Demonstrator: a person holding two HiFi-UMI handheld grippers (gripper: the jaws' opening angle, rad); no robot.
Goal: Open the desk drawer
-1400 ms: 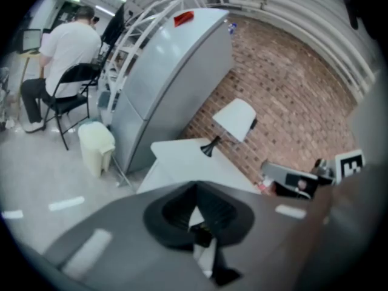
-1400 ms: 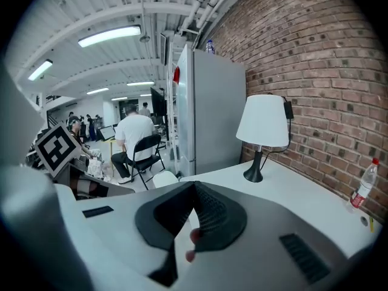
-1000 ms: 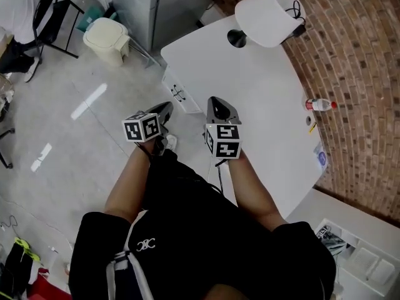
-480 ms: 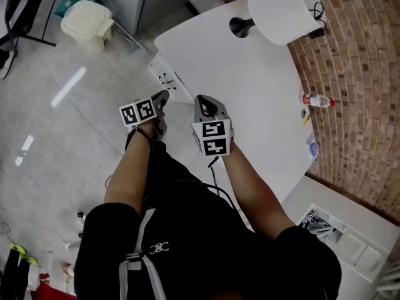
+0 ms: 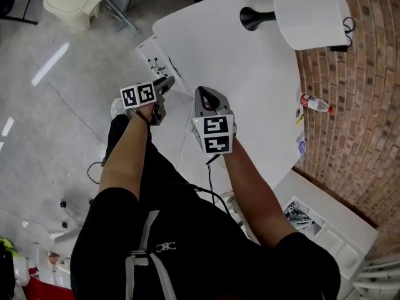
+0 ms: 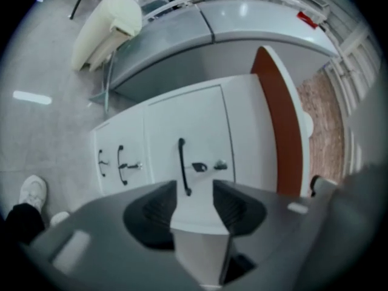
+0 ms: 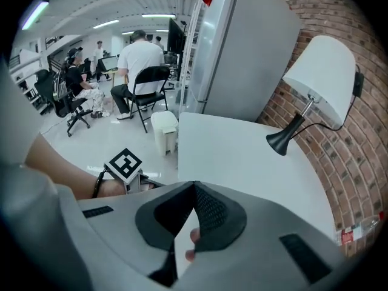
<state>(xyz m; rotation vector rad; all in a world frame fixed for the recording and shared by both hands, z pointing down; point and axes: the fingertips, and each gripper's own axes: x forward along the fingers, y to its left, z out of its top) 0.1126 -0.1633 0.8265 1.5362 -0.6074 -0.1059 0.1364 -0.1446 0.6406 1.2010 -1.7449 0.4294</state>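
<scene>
Our left claw (image 6: pixel 194 188), just spread, empty, points at the black handle (image 6: pixel 181 165) of the shut white drawer (image 6: pixel 182 117); right claw (image 7: pixel 194 190) pressed together.

The desk (image 5: pixel 244 74) fills the upper middle of the head view and runs down the right side along the wall (image 5: pixel 369 117). A lamp (image 5: pixel 309 17) stands on the desk at the upper right, with its base (image 5: pixel 250 19) left of the shade. A bottle (image 5: pixel 314 103) rests near the desk's right edge, close to the wall. The drawer unit (image 5: pixel 153 58) sits at the desk's left edge, above and left of centre. A bin (image 5: pixel 72 2) stands on the floor (image 5: pixel 50 105) in the upper left corner. In the left gripper view, a long handle (image 6: pixel 181 165) is at centre on the unit's front, with two shorter handles (image 6: pixel 120 165) to its left.
</scene>
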